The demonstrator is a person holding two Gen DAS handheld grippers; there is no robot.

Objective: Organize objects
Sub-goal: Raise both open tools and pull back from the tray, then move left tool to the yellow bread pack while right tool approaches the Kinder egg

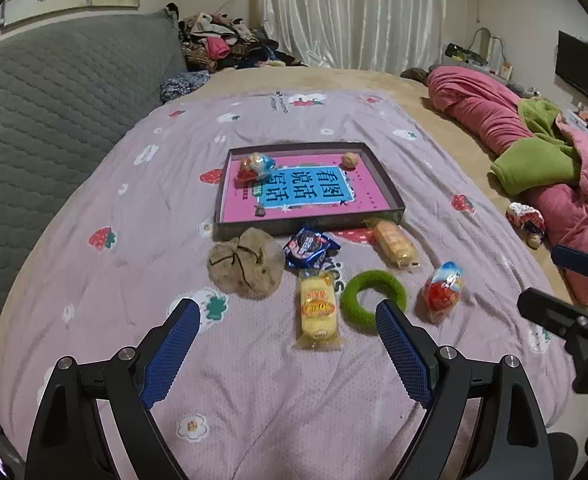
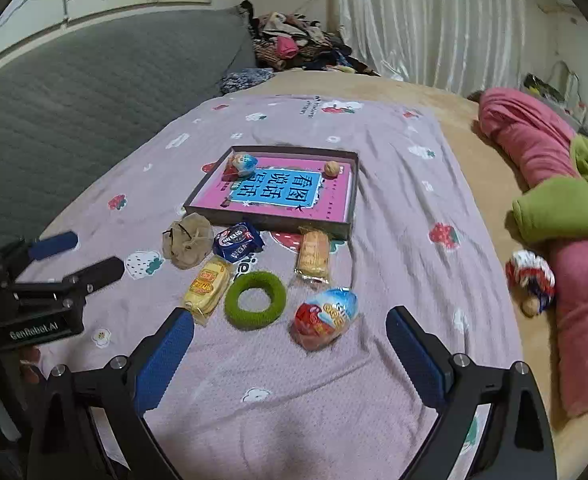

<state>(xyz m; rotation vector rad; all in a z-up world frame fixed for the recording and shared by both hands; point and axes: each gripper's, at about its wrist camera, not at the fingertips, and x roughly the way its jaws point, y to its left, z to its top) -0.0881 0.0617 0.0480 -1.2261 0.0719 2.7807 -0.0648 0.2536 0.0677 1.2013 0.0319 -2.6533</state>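
Observation:
A shallow box (image 1: 390, 184) (image 2: 354, 196) with a pink and blue book in its bottom lies on the lilac blanket. In it are an egg-shaped snack (image 1: 255, 166) (image 2: 242, 163) and a walnut (image 1: 350, 160) (image 2: 332, 169). In front of it lie a tan pouch (image 1: 247, 262) (image 2: 187, 240), a blue cookie pack (image 1: 310, 246) (image 2: 238, 242), two yellow cake packs (image 1: 318, 308) (image 1: 396, 242) (image 2: 207, 284) (image 2: 313, 256), a green ring (image 1: 374, 294) (image 2: 255, 298) and a foil egg snack (image 1: 442, 292) (image 2: 326, 316). My left gripper (image 1: 287, 316) (image 2: 75, 254) and right gripper (image 2: 289, 330) (image 1: 542, 276) are open and empty, near the front row.
A grey quilted headboard (image 1: 53, 112) stands at the left. Rolled pink and green bedding (image 1: 534, 148) (image 2: 562, 208) lies on the right, with a small knitted toy (image 1: 528, 220) (image 2: 532, 280) beside it. Piled clothes (image 1: 221, 44) sit at the back before a white curtain.

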